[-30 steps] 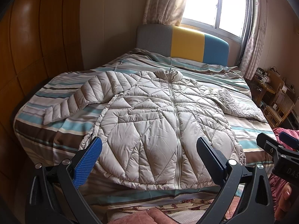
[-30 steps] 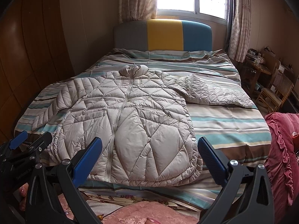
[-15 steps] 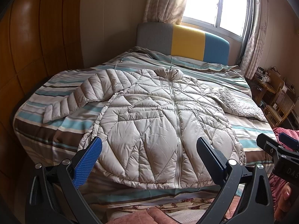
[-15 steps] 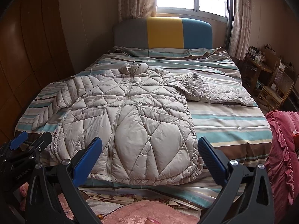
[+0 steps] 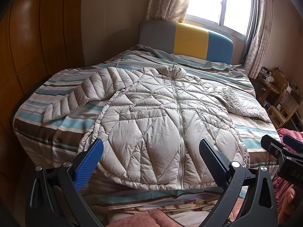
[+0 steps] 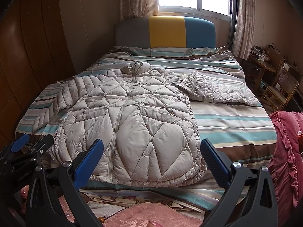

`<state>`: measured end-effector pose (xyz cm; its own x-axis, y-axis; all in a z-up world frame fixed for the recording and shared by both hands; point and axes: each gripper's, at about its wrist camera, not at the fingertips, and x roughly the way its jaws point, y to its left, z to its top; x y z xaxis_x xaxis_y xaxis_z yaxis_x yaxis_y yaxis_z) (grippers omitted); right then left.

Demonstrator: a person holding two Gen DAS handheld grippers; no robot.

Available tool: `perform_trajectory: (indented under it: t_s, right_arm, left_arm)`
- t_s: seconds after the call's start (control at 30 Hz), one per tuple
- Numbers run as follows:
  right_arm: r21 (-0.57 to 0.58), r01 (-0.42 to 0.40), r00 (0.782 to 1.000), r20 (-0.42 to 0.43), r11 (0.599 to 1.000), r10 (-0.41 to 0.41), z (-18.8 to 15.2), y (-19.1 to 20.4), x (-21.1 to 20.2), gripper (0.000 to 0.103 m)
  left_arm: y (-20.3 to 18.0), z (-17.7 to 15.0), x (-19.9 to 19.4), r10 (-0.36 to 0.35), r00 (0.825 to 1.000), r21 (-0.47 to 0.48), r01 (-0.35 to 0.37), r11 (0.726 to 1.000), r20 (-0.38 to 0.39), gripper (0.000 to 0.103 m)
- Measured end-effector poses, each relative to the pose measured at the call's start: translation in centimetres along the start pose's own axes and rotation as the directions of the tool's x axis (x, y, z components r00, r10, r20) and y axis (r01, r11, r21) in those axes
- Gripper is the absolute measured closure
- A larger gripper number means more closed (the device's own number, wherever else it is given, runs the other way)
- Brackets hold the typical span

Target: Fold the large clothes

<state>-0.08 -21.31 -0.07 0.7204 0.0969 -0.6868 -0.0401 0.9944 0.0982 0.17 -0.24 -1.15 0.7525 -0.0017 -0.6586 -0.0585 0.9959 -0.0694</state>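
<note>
A beige quilted puffer jacket (image 5: 155, 121) (image 6: 130, 124) lies flat and zipped on the striped bed, collar toward the headboard, both sleeves spread out to the sides. My left gripper (image 5: 151, 151) hangs open above the jacket's hem near the foot of the bed, with nothing between its blue-padded fingers. My right gripper (image 6: 151, 151) is open too, over the hem's right half. Each gripper also shows at the edge of the other's view: the right gripper (image 5: 282, 147) and the left gripper (image 6: 30, 143). Neither touches the jacket.
The striped duvet (image 6: 233, 124) covers the bed, with a grey, yellow and blue headboard (image 6: 166, 32) under a bright window. Wooden wardrobe panels (image 5: 34, 43) line the left. Wooden chairs and a table (image 6: 274, 83) stand at the right. A red ruffled cloth (image 6: 286, 151) lies at the bed's right corner.
Both views have shifted slightly, with the jacket sitting a little lower and closer in frame. The grippers stay open and the jacket has not moved.
</note>
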Motion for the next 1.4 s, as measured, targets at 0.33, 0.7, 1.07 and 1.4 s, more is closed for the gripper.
perform_trajectory:
  t_s: [0.33, 0.7, 1.07, 1.4]
  right_arm:
    - [0.004, -0.01, 1.0, -0.021, 1.0, 0.011, -0.2, -0.1, 0.8, 0.002]
    - [0.008, 0.038, 0.998, -0.059, 0.999, -0.037, 1.0, -2.9, 7.7, 0.002]
    - [0.16, 0.13, 0.984, -0.144, 0.978, -0.107, 2.6, -14.2, 22.3, 0.002]
    - [0.371, 0.454, 0.891, -0.178, 0.81, -0.418, 5.9, -28.0, 28.1, 0.002]
  left_arm:
    - [0.2, -0.1, 0.3, -0.003, 1.0, -0.004, 0.003, 1.0, -0.016, 0.003]
    - [2.0, 1.2, 5.3, -0.039, 0.993, -0.073, 0.031, 0.997, -0.112, 0.003]
    - [5.2, 5.4, 17.2, 0.206, 0.978, -0.032, -0.207, 0.978, -0.021, 0.003]
    - [6.9, 10.6, 30.4, 0.323, 0.938, -0.044, -0.331, 0.943, -0.126, 0.003]
